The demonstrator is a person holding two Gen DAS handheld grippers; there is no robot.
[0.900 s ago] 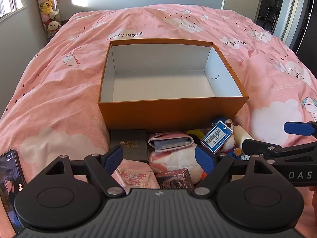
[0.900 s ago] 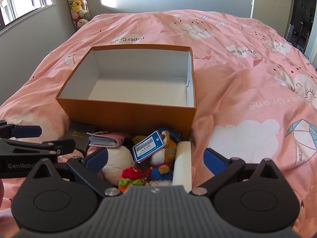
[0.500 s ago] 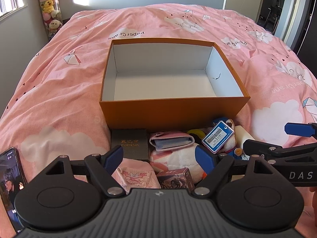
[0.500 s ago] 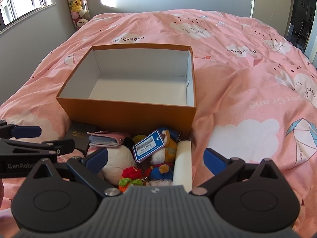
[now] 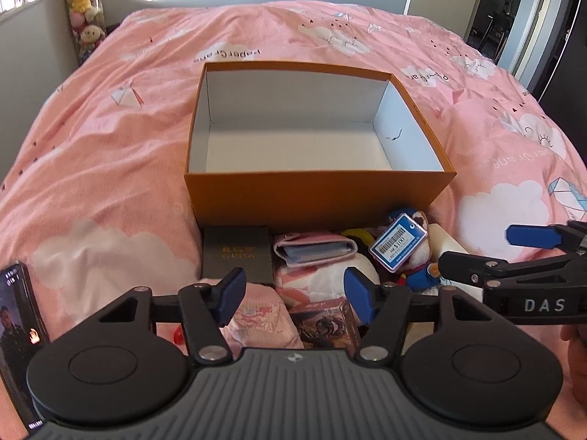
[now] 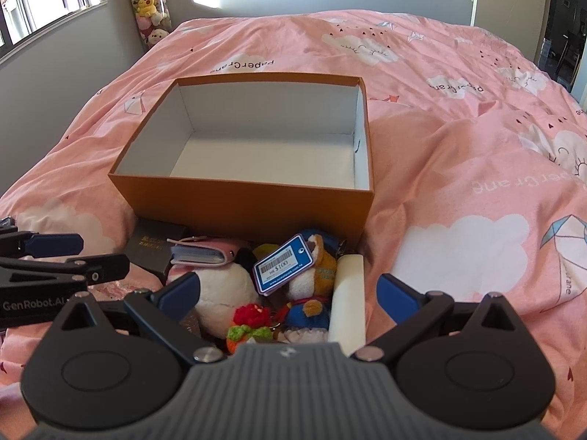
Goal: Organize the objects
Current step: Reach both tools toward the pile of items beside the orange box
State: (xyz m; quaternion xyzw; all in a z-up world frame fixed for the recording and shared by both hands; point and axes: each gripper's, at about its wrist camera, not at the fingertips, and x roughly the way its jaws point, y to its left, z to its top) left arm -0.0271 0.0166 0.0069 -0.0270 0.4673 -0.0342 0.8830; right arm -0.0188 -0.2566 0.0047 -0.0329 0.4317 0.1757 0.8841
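Observation:
An open orange box (image 5: 315,198) (image 6: 242,205) with a bare white inside sits on the pink bed. A heap of small things lies in front of it: a black box (image 5: 237,255) (image 6: 154,245), a pink wallet (image 5: 315,249) (image 6: 209,253), a blue price tag (image 5: 398,245) (image 6: 282,264), a plush toy (image 6: 312,286), a white plush (image 6: 223,293), a white cylinder (image 6: 348,300), a pink pouch (image 5: 262,319) and a small printed box (image 5: 324,326). My left gripper (image 5: 293,295) (image 6: 55,251) is open over the pouch. My right gripper (image 6: 288,295) (image 5: 488,253) is open over the toys.
A phone (image 5: 18,333) with a lit screen lies at the left edge of the bed. A column of plush toys (image 6: 148,3) stands by the far wall. The pink cover (image 6: 458,146) spreads wide to the right of the box.
My left gripper has moved slightly forward and up, toward the black box. My right gripper has barely moved. Both stay open.

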